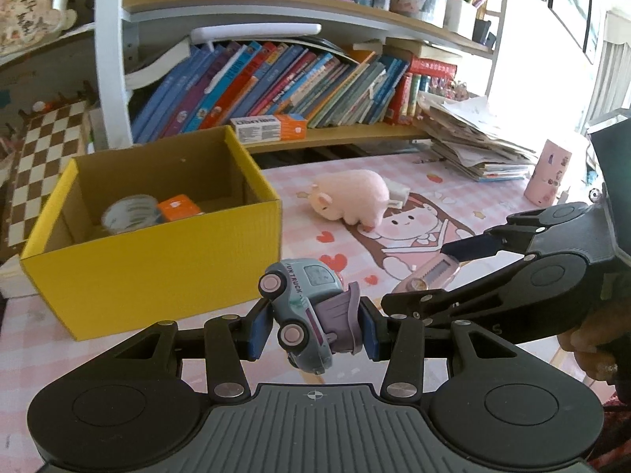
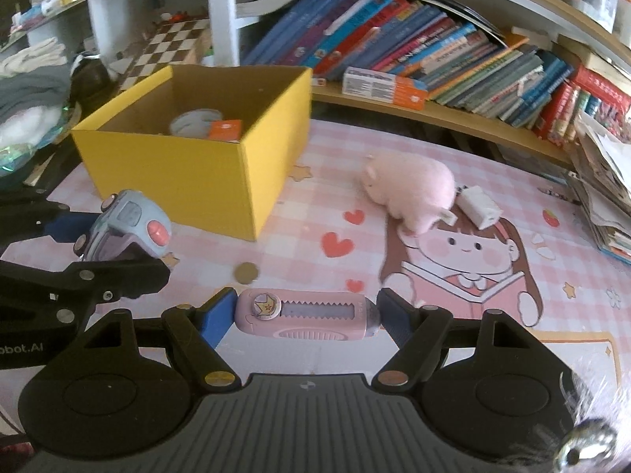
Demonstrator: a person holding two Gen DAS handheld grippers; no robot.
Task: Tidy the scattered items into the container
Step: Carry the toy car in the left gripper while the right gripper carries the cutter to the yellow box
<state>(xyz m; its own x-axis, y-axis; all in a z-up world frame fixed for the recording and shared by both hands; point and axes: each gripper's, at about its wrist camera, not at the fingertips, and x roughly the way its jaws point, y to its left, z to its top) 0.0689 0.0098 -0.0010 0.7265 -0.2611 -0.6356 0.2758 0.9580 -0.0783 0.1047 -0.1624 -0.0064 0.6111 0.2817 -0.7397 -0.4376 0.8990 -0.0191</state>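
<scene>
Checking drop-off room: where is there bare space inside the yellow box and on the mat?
Box: floor free right of the tape roll and orange block. Mat: bare between box and plush pig. Crowded by the paper stack.

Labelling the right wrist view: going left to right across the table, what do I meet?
toy car → yellow box → coin → pink utility knife → plush pig → white charger → paper stack

Tape roll (image 1: 130, 213) half hidden behind yellow box (image 1: 157, 260) wall.
</scene>
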